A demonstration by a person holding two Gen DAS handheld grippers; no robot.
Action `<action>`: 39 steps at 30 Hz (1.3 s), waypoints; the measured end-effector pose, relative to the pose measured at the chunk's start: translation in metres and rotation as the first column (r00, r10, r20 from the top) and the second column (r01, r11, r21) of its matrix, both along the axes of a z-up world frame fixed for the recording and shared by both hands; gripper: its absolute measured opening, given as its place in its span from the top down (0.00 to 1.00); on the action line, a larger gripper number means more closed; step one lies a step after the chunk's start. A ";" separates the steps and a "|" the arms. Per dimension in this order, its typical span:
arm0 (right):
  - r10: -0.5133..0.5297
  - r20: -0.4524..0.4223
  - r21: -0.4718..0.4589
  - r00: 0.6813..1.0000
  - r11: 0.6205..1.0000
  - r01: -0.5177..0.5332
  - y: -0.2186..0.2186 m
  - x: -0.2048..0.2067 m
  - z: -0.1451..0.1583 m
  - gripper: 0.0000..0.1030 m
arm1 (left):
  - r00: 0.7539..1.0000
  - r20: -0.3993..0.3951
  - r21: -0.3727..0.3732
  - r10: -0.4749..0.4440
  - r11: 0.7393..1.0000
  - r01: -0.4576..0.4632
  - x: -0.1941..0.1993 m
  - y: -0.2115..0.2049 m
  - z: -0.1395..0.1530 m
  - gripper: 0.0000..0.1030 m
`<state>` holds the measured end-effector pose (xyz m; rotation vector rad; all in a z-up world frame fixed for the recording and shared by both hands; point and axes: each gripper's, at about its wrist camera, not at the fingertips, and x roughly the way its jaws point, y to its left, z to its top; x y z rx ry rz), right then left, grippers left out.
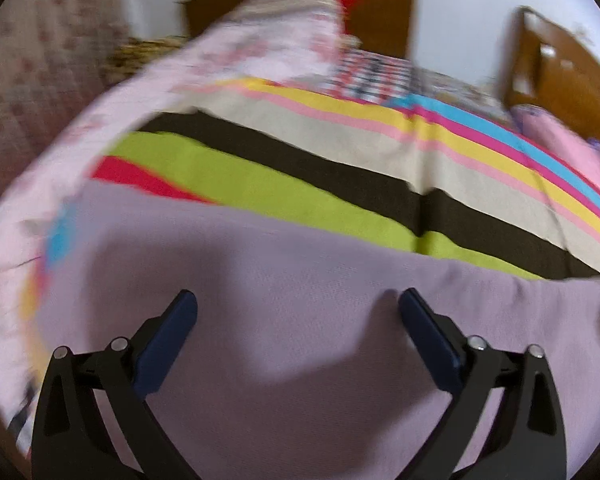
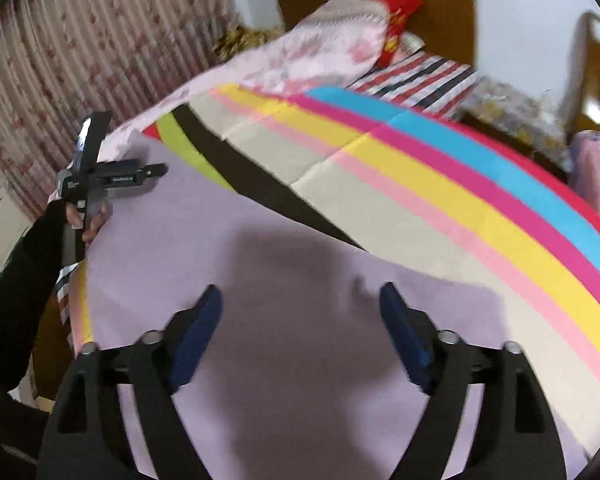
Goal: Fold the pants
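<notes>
The lilac pants [image 1: 260, 248] lie spread flat on the striped bedspread [image 1: 300, 168]. My left gripper [image 1: 298, 294] hovers over them, open, with nothing between its dark blue pads, close to the cloth's far edge. In the right wrist view the pants [image 2: 180, 220] fill the lower left. My right gripper [image 2: 300, 288] stands open above them, its pads empty, and it casts a shadow on the cloth. The left gripper [image 2: 152, 170] shows there at the pants' far left end, held by a hand [image 2: 88, 220] in a black sleeve.
The bedspread [image 2: 420, 184] has wide coloured stripes running to the right. A pink floral quilt [image 2: 332, 48] and a red pillow [image 2: 400, 4] are piled by the wooden headboard [image 2: 440, 12]. A curtain [image 2: 100, 40] hangs at the left. Wooden furniture [image 1: 560, 76] stands at the right.
</notes>
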<state>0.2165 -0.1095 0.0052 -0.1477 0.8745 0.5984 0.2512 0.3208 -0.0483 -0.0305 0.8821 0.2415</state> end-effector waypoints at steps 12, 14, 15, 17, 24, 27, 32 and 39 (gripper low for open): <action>-0.633 0.057 -0.084 0.772 0.768 0.635 -0.228 -0.136 0.009 0.17 | 0.642 0.129 -0.012 -0.756 0.646 0.763 -0.078 -0.305 0.049 0.02; -0.726 0.059 -0.075 0.685 0.681 0.729 -0.264 -0.169 0.012 0.17 | 0.589 0.100 -0.052 -0.802 0.587 0.808 -0.075 -0.341 0.034 0.02; -0.769 0.051 -0.069 0.638 0.634 0.770 -0.282 -0.187 0.012 0.17 | 0.578 0.086 -0.085 -0.811 0.572 0.816 -0.073 -0.351 0.029 0.02; -0.823 0.019 -0.043 0.568 0.567 0.823 -0.304 -0.217 0.007 0.17 | 0.556 0.055 -0.149 -0.829 0.544 0.826 -0.069 -0.369 0.016 0.02; -0.836 -0.082 -0.004 0.543 0.545 0.838 -0.339 -0.266 -0.030 0.19 | 0.548 0.044 -0.147 -0.835 0.537 0.830 -0.084 -0.409 0.009 0.02; -0.786 -0.072 -0.073 0.614 0.618 0.782 -0.327 -0.270 -0.048 0.19 | 0.556 0.064 -0.129 -0.829 0.546 0.828 -0.098 -0.426 0.017 0.02; -0.717 0.046 -0.090 0.695 0.690 0.718 -0.315 -0.278 -0.063 0.20 | 0.520 0.079 -0.105 -0.850 0.512 0.852 -0.134 -0.467 0.028 0.02; -0.658 0.084 -0.028 0.748 0.749 0.662 -0.309 -0.283 -0.077 0.20 | 0.402 0.006 -0.040 -0.916 0.402 0.915 -0.170 -0.532 0.018 0.02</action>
